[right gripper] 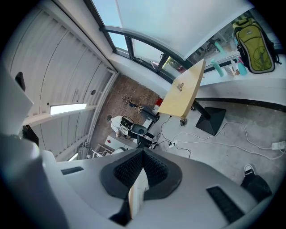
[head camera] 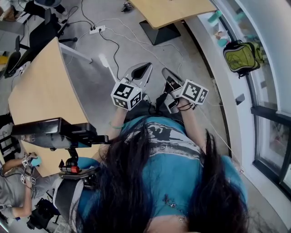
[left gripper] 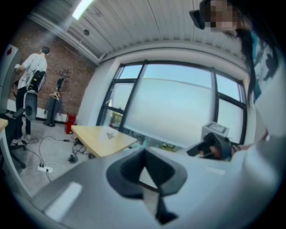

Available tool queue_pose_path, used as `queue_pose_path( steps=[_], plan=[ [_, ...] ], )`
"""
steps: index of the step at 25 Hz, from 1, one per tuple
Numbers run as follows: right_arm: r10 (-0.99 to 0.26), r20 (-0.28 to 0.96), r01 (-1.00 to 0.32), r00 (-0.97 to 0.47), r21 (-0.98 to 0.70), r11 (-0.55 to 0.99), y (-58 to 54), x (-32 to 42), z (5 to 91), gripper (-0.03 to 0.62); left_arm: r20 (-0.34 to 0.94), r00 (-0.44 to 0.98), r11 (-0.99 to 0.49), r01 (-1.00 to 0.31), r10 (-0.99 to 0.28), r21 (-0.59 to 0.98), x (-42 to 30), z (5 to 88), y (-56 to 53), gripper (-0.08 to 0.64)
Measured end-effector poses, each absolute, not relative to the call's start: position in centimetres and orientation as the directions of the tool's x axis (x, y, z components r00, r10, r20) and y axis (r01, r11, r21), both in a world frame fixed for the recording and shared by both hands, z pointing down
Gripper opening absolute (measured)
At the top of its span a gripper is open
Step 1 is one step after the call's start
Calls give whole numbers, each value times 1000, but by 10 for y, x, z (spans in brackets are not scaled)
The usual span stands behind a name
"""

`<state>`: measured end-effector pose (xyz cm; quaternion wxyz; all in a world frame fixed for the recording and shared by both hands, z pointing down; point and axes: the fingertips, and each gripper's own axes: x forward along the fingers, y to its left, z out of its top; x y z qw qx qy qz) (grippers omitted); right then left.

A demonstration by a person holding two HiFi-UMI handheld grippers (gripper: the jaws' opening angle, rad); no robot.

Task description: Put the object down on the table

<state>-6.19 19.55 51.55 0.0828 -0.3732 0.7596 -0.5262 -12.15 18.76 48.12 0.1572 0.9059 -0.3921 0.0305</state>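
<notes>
Wooden table (head camera: 43,91) beside left tongs (left gripper: 144,152) and right tongs (right gripper: 143,152), both pressed together; floor cables (head camera: 113,43) ahead.

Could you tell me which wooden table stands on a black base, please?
The far table at the head view's top edge; its black base shows, while the left table has a pale leg.

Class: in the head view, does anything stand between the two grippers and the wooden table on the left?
Nothing visible does: only floor lies between the table and the left gripper or right gripper. Both are shut and empty.
</notes>
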Motion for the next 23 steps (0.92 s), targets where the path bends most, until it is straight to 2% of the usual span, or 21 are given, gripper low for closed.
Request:
queue_pose_path(
  steps=[11,23],
  plan=[
    [-652,276,-495,-706,-851,176,194,-90,511,12,171,702,-653,-708,-691,269,-145,478,190,3],
    [-649,282,-499,-706,-849,174,189,-81,513,12,171,697,-647,-713,-696,270,-138,479,183,3]
  ],
)
